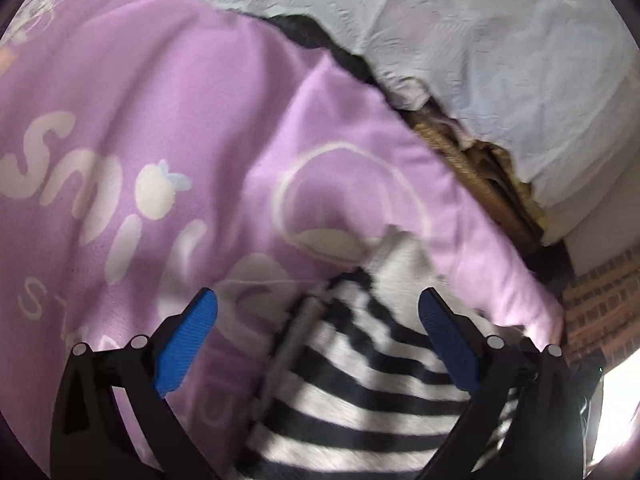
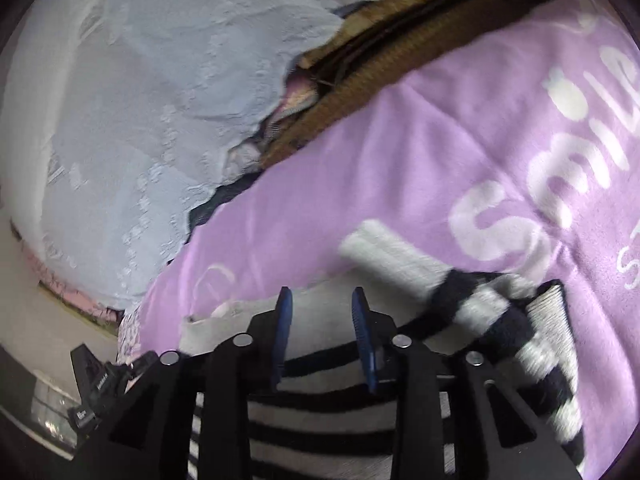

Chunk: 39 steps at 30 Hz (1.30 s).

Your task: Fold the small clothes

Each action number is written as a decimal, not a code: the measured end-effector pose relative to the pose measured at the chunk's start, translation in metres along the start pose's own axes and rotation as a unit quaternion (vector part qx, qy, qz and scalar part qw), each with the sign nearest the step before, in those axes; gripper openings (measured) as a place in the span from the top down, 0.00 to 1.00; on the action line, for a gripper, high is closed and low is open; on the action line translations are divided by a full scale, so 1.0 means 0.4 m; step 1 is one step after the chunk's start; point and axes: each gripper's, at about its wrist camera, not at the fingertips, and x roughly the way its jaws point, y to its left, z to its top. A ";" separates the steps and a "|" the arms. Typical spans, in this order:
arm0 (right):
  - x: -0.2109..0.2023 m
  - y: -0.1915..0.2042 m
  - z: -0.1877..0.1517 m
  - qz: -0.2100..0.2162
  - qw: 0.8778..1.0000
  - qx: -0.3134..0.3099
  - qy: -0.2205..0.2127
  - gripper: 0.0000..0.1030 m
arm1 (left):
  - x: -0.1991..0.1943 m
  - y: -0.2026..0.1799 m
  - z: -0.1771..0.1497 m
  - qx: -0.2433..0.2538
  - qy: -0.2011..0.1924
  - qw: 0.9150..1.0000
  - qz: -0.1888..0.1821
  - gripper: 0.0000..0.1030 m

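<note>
Soft, limp striped sweater [image 1: 360, 380] on purple blanket [image 1: 160, 120]; left gripper [image 1: 318, 304] jaws apart, right gripper [image 2: 322, 300] jaws narrowly apart; grasp the 12 o'clock hem.

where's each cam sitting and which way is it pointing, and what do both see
Left wrist: rides the left gripper, looking along its wide-apart blue fingers at the striped garment on the purple blanket.
Right wrist: rides the right gripper, fingers narrowly parted, over the striped garment; a sleeve lies ahead.
Shared: garment, purple blanket, pale bedding.
</note>
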 end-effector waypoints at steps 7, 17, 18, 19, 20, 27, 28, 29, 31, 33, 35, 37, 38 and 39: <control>0.026 0.089 -0.078 -0.008 0.996 -0.071 0.046 0.63 | 0.021 -0.171 -0.125 0.144 0.026 0.988 0.046 0.05; -0.025 0.120 -0.146 -0.043 0.991 -0.120 0.038 0.59 | -0.027 -0.152 -0.183 0.178 -0.055 0.973 0.134 0.04; -0.046 0.129 -0.155 -0.041 0.990 -0.128 0.033 0.58 | -0.062 -0.131 -0.169 0.153 -0.063 0.979 0.117 0.05; -0.064 0.138 -0.164 -0.039 0.990 -0.134 0.030 0.58 | -0.089 -0.113 -0.156 0.133 -0.067 0.984 0.096 0.05; -0.082 0.145 -0.176 -0.037 0.989 -0.142 0.027 0.57 | -0.118 -0.099 -0.148 0.116 -0.067 0.989 0.069 0.05; -0.098 0.149 -0.272 -0.041 0.981 -0.179 0.059 0.47 | -0.135 -0.179 -0.248 0.176 -0.037 0.983 0.026 0.05; -0.092 0.148 -0.287 -0.045 0.979 -0.188 0.057 0.47 | -0.092 -0.199 -0.274 0.197 -0.020 0.979 0.051 0.05; -0.088 0.150 -0.297 -0.048 0.977 -0.200 0.052 0.46 | -0.053 -0.212 -0.295 0.210 -0.005 0.975 0.070 0.05; -0.084 0.159 -0.303 -0.046 0.974 -0.216 0.051 0.40 | 0.026 -0.222 -0.348 0.252 -0.005 0.960 0.120 0.04; -0.083 0.162 -0.306 -0.040 0.973 -0.220 0.051 0.32 | 0.014 -0.244 -0.358 0.272 -0.023 0.952 0.139 0.04; -0.080 0.168 -0.311 -0.032 0.972 -0.229 0.051 0.26 | 0.014 -0.236 -0.357 0.265 -0.020 0.955 0.132 0.04; -0.078 0.176 -0.317 -0.037 0.969 -0.239 0.051 0.24 | 0.013 -0.230 -0.354 0.259 -0.021 0.958 0.123 0.04; -0.078 0.179 -0.319 -0.039 0.968 -0.242 0.050 0.23 | 0.013 -0.231 -0.355 0.260 -0.023 0.957 0.123 0.04; -0.079 0.180 -0.320 -0.038 0.968 -0.242 0.050 0.23 | 0.012 -0.230 -0.356 0.261 -0.026 0.957 0.123 0.04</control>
